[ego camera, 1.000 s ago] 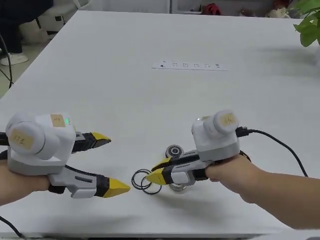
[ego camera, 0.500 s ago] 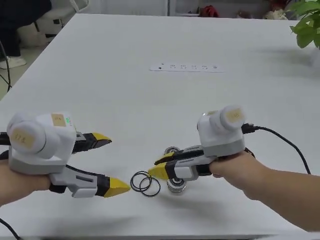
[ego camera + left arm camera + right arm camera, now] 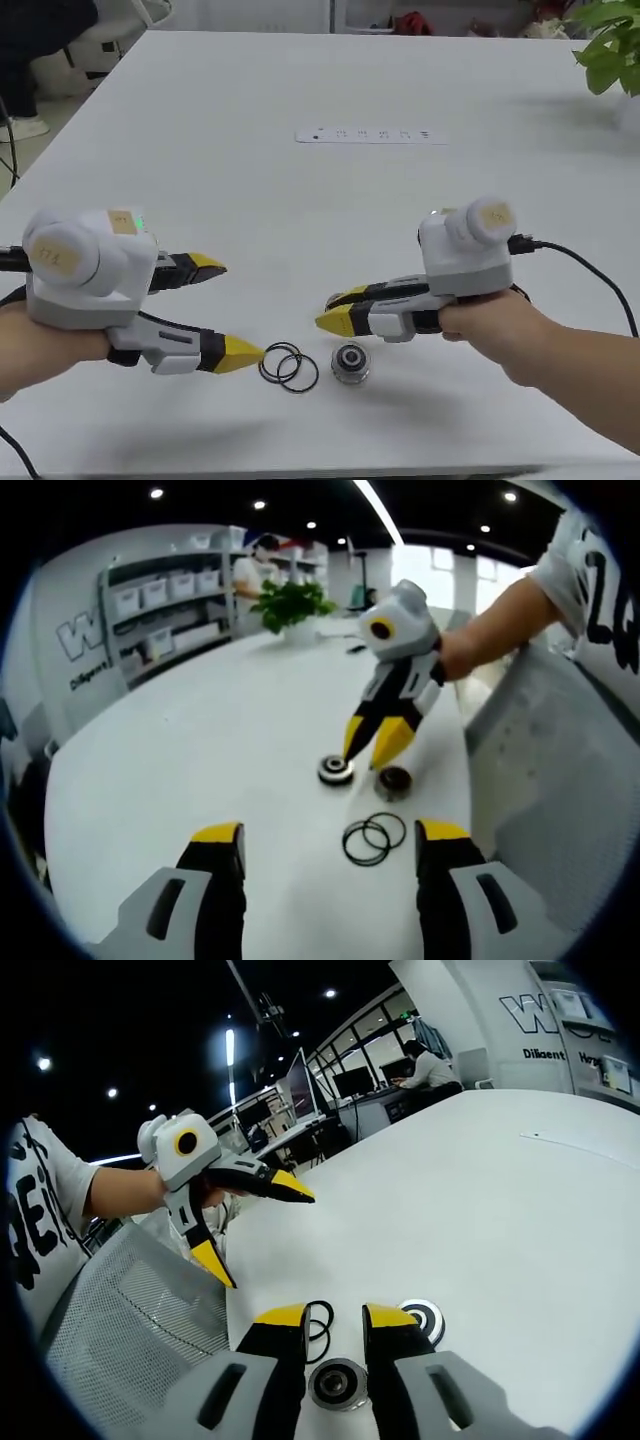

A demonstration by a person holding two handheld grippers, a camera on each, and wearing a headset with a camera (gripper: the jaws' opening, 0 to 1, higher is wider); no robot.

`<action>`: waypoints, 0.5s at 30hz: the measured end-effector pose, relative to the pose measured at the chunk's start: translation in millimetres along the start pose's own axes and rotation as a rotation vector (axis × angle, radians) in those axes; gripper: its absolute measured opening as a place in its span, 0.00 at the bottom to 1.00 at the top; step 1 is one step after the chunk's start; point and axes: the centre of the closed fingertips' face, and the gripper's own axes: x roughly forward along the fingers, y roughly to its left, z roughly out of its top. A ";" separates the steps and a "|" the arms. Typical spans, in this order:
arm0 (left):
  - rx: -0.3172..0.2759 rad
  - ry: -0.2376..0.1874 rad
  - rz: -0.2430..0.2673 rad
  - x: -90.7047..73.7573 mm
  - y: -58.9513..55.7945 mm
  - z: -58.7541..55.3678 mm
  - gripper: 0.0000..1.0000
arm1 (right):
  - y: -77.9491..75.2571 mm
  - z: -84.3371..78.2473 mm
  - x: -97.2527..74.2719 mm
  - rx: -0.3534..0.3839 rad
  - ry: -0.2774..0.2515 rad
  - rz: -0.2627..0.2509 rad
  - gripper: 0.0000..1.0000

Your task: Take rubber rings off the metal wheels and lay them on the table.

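Change vs 1 s ago: R gripper (image 3: pixel 338 310) up and back, no longer low over the work. Hovers clear now, jaws only a narrow gap apart, gripping nothing. Leaves one metal wheel (image 3: pixel 349 362) uncovered on the table (image 3: pixel 250 180), just below the R jaw tips in head view. In R gripper view, sits right under the gap btwn the jaws, w/ a 2nd wheel (image 3: pixel 422 1317) just beyond the right-hand jaw.

Rubber rings (image 3: pixel 288 366) flat on table, overlapping, off the wheels, btwn the two grippers' tips and nearest the L lower jaw tip. L gripper (image 3: pixel 235 308) same spot as before, jaws wide open, empty. In L gripper view, rings just ahead, nearer the right-hand jaw.

Meaning, prob.: those rings done and let go. Can't tell whether either wheel carries another ring; dark band on the rim, too small to read. If so, next: R jaws back onto that rim, L steadying the wheel.
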 end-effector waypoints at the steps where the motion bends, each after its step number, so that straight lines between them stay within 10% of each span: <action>1: 0.001 -0.001 0.000 0.4 0.4 0.5 0.70 | -1.0 0.3 -0.9 0.000 -0.001 -0.003 0.18; 15: 0.013 -0.010 0.004 12.8 10.2 10.3 0.65 | -26.3 2.3 -15.5 -0.009 -0.015 -0.076 0.18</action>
